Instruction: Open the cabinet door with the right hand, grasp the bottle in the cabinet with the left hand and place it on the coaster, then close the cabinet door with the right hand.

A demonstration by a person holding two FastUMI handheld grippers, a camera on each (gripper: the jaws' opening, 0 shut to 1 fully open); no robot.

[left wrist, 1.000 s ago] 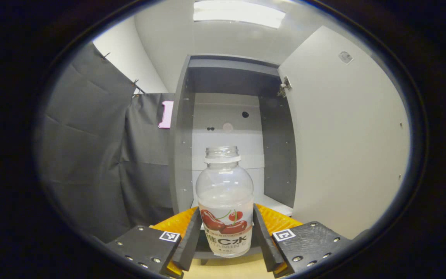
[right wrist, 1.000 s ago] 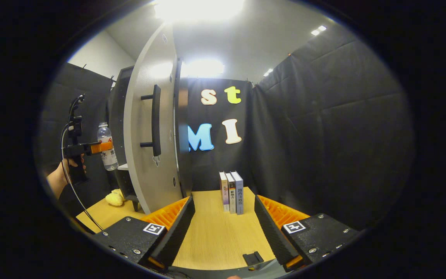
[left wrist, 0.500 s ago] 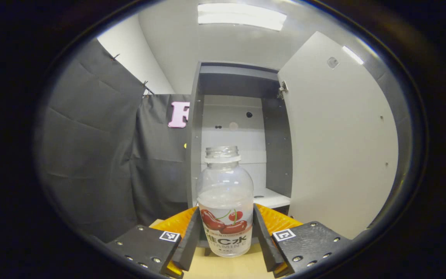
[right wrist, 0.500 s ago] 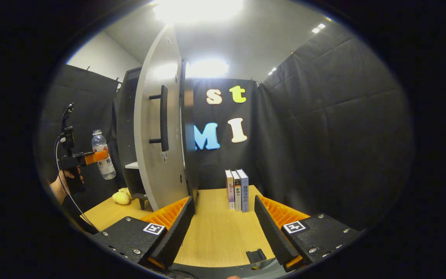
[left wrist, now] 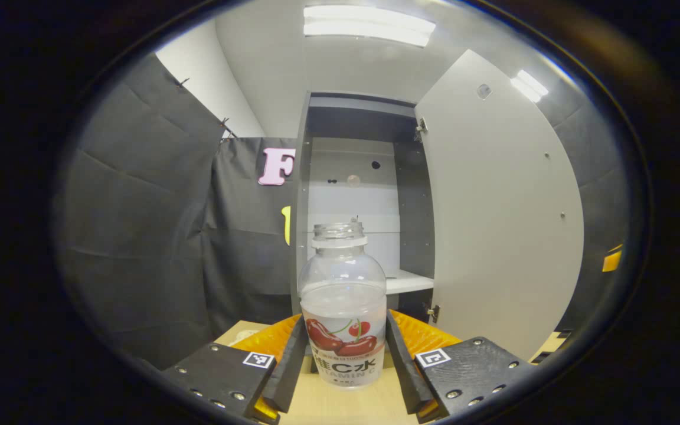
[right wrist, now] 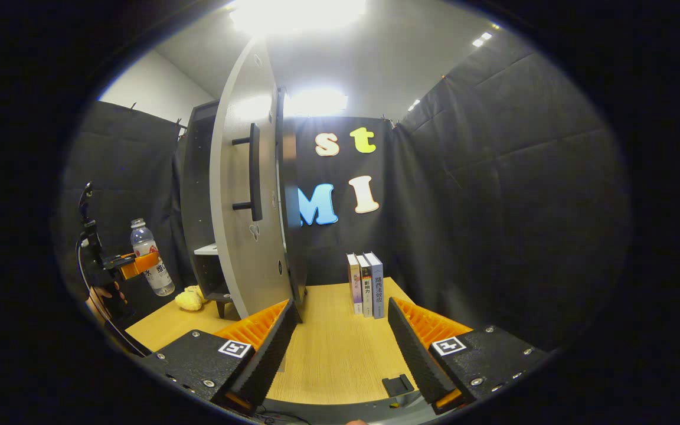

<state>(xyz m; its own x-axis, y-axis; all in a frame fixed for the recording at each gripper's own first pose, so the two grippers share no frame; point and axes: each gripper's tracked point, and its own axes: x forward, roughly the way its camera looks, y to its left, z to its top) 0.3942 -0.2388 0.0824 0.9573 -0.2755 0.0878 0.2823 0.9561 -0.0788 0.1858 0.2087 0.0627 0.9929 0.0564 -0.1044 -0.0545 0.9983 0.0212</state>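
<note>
The clear plastic bottle with a cherry-printed label (left wrist: 343,307) stands upright between the left gripper (left wrist: 345,360) fingers, which clamp its labelled lower half from both sides. In the left gripper view it sits dead centre, lifted clear of the grey cabinet (left wrist: 356,118), whose white shelf (left wrist: 408,281) lies at about two o'clock from the bottle's shoulder. The light wooden tabletop (left wrist: 340,407) shows just below its base.

The bottle looks capless and holds what appears to be clear liquid up to about its shoulder line, so it is probably moderately light but liable to spill if tipped. Thin plastic of this sort likely flexes under pressure and can be slick; the labelled band, where the wall is straight, seems the sound place to hold, and the grip there looks level.

In the right gripper view the right gripper (right wrist: 340,348) hangs with its fingers spread wide over the table, holding nothing. The open pale grey cabinet door (right wrist: 239,195) with its dark bar handle (right wrist: 253,172) stands at eleven o'clock; three upright books (right wrist: 366,284) at twelve. I cannot make out the coaster.
</note>
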